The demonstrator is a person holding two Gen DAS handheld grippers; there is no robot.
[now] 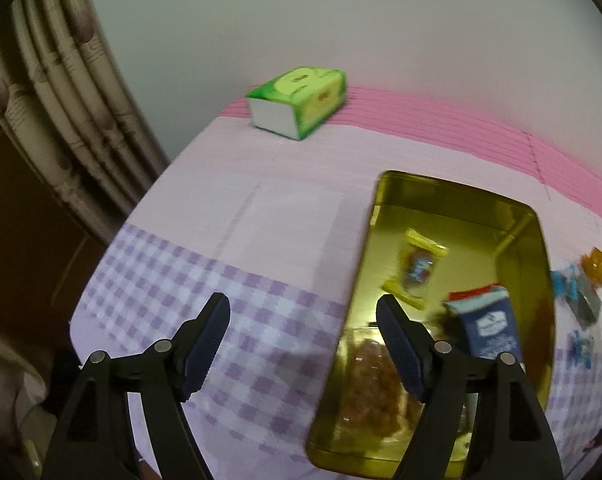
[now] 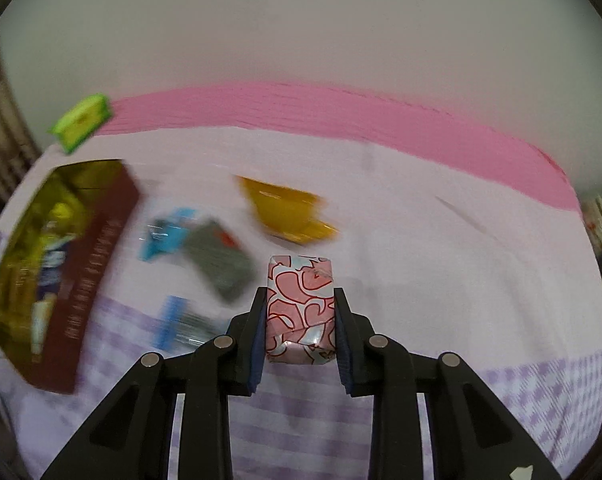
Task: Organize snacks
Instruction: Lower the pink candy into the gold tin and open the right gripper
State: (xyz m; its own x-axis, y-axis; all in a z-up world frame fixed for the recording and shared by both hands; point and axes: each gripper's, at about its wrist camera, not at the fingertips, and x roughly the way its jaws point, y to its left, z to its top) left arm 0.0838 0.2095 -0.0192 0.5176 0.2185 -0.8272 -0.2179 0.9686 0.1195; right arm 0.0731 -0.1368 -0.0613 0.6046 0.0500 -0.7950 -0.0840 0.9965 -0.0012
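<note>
Gold-lined tin point(image 2: 41, 240) serves as the collecting box, which would explain the right claw point(image 2: 301, 320) clenched on a pink-patterned packet point(image 2: 301, 300), held level above the surface point(image 2: 421, 240), to the tin's right. Over the tin's near edge hovers the left claw point(image 1: 303, 344), spread wide, empty. Loose packets point(image 2: 221, 264) lie between.

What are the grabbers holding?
Right hand-held gripper pinches the pink-and-white heart-patterned wrapped snack by its two sides. Left hand-held gripper is open, holding nothing.
</note>
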